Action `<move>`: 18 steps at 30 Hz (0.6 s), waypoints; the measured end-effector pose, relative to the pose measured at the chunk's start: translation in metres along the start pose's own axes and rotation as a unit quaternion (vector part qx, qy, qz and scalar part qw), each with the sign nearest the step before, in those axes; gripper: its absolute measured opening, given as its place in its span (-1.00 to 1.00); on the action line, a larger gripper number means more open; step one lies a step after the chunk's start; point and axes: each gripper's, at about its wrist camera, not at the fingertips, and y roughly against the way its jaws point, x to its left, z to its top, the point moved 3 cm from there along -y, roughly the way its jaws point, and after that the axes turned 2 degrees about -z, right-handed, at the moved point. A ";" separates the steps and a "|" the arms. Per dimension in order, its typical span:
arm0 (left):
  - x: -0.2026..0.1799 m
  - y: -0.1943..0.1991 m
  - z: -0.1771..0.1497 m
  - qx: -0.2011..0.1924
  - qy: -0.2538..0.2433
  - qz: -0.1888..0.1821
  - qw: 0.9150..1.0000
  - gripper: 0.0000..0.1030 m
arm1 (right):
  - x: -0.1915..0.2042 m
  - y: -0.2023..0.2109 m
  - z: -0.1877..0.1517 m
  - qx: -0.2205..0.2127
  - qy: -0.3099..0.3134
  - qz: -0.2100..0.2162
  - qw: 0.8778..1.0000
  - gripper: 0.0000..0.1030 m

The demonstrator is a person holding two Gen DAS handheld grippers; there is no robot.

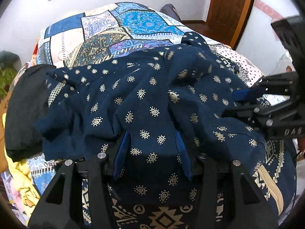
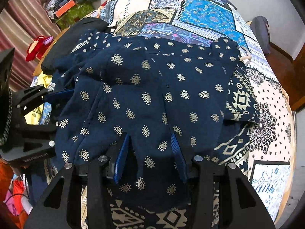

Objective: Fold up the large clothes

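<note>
— Garment (image 1: 144,103) first: where does it sit against the left gripper (image 1: 153,139)?

— Navy cloth with gold paisley runs up between the two blue pads (image 1: 122,154). The jaws stand partly apart, about halfway. The fabric drapes across the gap, but whether the pads actually press on it I cannot tell.

— And the right gripper (image 2: 151,142)?

— Much the same. Its blue pads (image 2: 122,154) are spread partway, and a fold of the same garment (image 2: 152,87) hangs down between them. It looks loose rather than pinched, though I cannot be sure of contact.

— Can each gripper see the other?

— Yes. In the left wrist view the right one comes in from the right edge, low over the cloth. In the right wrist view the left one comes in from the left edge, at the garment's side.

— What lies beyond?

— The garment is bunched and creased on a bed, on top of a patchwork bedspread (image 1: 106,30) in blue, cream and turquoise. Its geometric gold border (image 2: 240,99) shows at the right and below the grippers. A black garment (image 1: 22,110) lies at its left edge, touching it. Further back stand a white wall and a wooden door (image 1: 228,5).
</note>
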 end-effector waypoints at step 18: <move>0.137 0.091 0.004 -0.134 0.211 0.068 0.966 0.77 | -0.060 0.069 0.028 -0.122 -0.075 -0.035 0.989 -0.08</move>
